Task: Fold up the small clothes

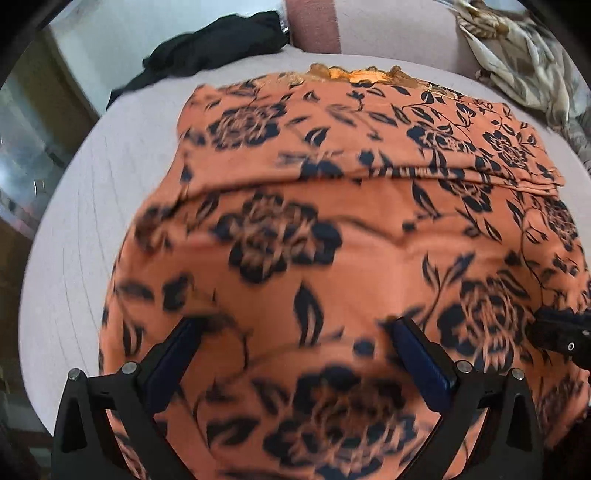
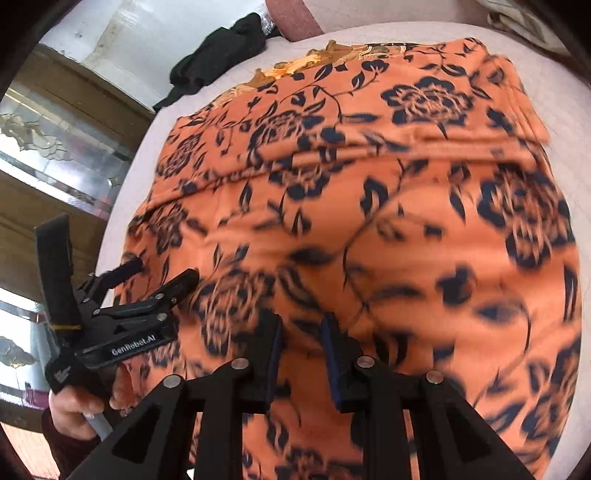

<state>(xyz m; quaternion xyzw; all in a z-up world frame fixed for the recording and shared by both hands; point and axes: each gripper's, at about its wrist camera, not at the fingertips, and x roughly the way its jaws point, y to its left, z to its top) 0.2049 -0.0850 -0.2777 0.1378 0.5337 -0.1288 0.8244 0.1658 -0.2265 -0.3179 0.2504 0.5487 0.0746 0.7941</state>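
An orange garment (image 1: 332, 236) with dark blue flowers lies spread on a pale cushioned surface (image 1: 92, 206), its far part folded over in a band. It fills the right wrist view (image 2: 369, 221) too. My left gripper (image 1: 295, 328) is open just above the near cloth, fingers wide apart, nothing between them. It also shows at the left of the right wrist view (image 2: 162, 271). My right gripper (image 2: 301, 328) has its fingers close together with a fold of the orange cloth bunched between them. Its tip shows at the right edge of the left wrist view (image 1: 554, 328).
A black garment (image 1: 207, 48) lies at the far left of the surface. A beige patterned cloth (image 1: 517, 51) is heaped at the far right. A pink cushion back (image 1: 314, 22) stands behind. A glass-fronted cabinet (image 2: 55, 129) is on the left.
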